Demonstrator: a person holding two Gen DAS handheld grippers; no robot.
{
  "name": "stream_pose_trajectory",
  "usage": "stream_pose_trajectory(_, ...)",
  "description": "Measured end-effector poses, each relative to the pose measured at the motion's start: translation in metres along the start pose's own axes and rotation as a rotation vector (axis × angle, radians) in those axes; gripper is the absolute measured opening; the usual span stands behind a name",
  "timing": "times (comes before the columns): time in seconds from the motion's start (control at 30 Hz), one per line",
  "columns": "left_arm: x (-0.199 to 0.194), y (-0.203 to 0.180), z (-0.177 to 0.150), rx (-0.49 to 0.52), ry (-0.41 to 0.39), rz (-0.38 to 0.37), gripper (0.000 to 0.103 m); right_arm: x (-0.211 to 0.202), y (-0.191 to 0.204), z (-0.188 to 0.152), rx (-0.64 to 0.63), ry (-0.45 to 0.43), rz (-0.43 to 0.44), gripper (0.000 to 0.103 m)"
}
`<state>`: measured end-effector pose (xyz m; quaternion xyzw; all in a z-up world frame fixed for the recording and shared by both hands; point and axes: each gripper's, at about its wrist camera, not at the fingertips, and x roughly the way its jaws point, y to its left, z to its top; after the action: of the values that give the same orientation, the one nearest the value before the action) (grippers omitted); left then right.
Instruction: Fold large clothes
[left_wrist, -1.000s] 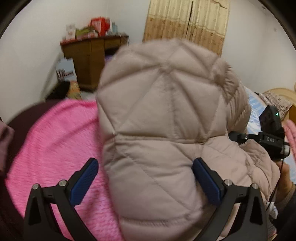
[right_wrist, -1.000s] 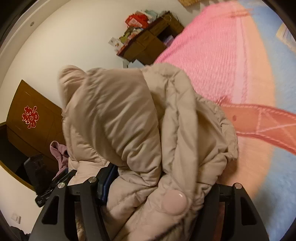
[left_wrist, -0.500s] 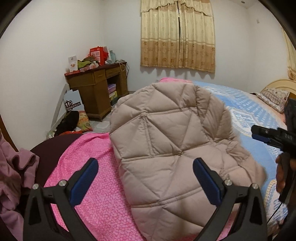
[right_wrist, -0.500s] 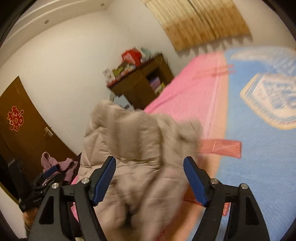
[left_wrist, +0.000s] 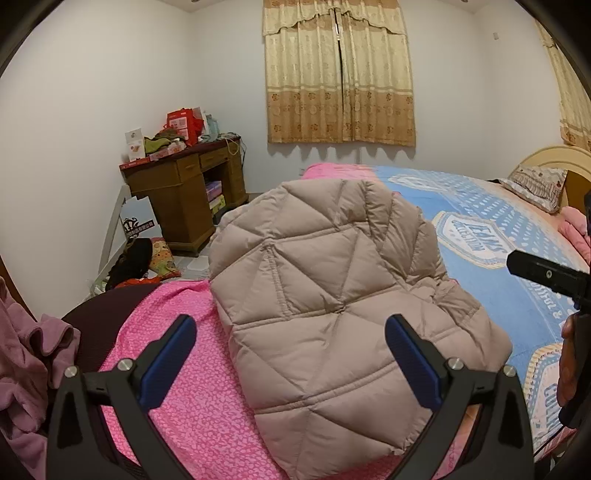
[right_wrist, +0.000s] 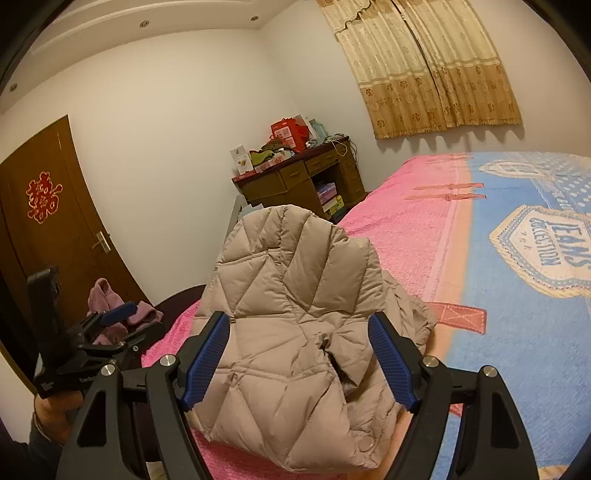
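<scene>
Left wrist view shows the beige quilted puffer jacket lying folded into a compact bundle on the pink end of the bed, both grippers' fingers spread and empty, so little beyond tidying seems left.

White walls; drawn beige curtains; cluttered wood desk in corner; brown door; bed w/ pink-blue cover.
</scene>
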<state>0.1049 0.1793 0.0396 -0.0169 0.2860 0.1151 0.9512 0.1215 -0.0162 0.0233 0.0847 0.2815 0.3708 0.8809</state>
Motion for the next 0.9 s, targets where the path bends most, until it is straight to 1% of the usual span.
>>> stream_pose_trajectory(0.33,0.002,-0.003,-0.002,-0.006,0.005,-0.005,0.103,-0.005,0.003,-0.002,0.000,-0.013,0.006,0.078)
stream_pose_trajectory(0.57,0.002,-0.005,-0.002,-0.004,0.008,-0.018,0.103,-0.003,0.008,-0.005,-0.001,-0.001,0.009,0.078)
stream_pose_trajectory(0.9,0.003,-0.003,-0.002,-0.014,0.009,-0.001,0.103,-0.007,0.017,-0.005,-0.016,-0.010,0.019,0.078)
